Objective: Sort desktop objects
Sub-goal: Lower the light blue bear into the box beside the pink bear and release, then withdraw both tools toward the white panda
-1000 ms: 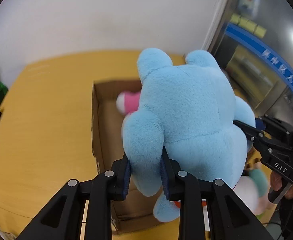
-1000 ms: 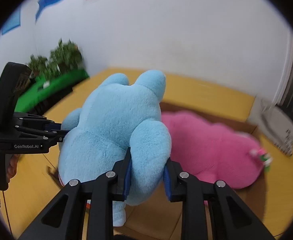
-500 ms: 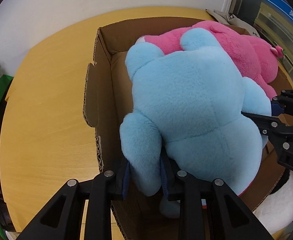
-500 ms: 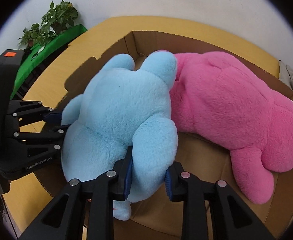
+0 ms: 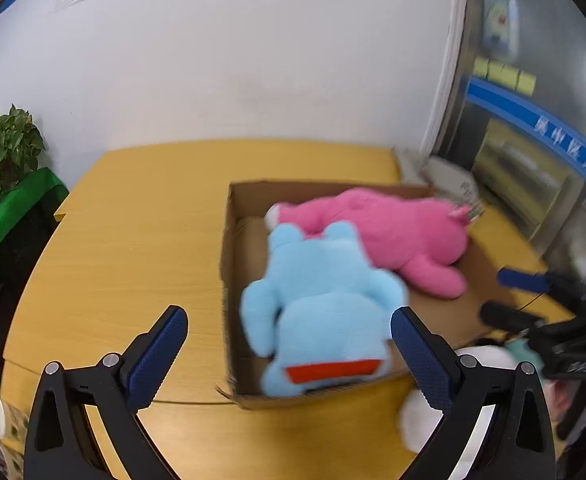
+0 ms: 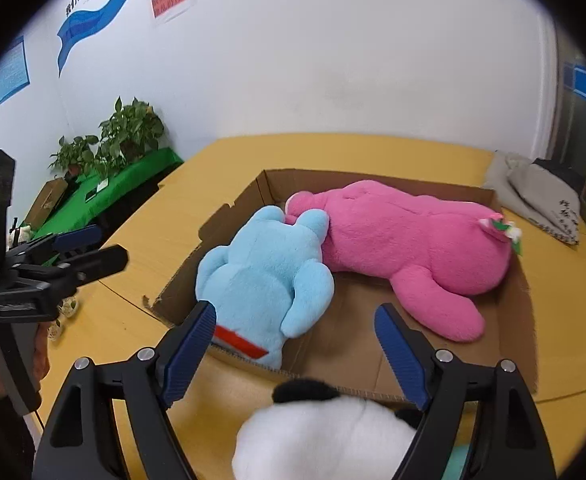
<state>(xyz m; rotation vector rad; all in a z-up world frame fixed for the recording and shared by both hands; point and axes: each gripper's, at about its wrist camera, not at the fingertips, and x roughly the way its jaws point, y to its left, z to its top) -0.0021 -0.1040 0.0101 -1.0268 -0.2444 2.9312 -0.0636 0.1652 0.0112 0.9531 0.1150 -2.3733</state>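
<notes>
Lying face-down in the cardboard box (image 6: 517, 292), the light blue plush toy (image 6: 265, 276) fills the left side, its feet and a red tag hanging over the near wall. Beside it, touching at the head, a pink plush toy (image 6: 409, 240) stretches across the far and right part of the same box. The box sits on a yellow wooden table (image 5: 125, 240).

Both grippers hang above the near edge of the box with their jaws opening. The left gripper (image 5: 289, 340) has its blue pads spread wide, and nothing is pressed between them. The right gripper (image 6: 295, 332) also stands apart, clear of the blue toy's leg. In the right wrist view the left gripper appears at the left edge, held by a hand (image 6: 39, 356).

A white plush toy with black ears (image 6: 325, 432) lies on the table just in front of the box, below the right gripper. Potted plants (image 6: 127, 132) stand on a green-covered surface against the white wall, and a grey bag (image 6: 533, 196) rests at the table's far right corner.
</notes>
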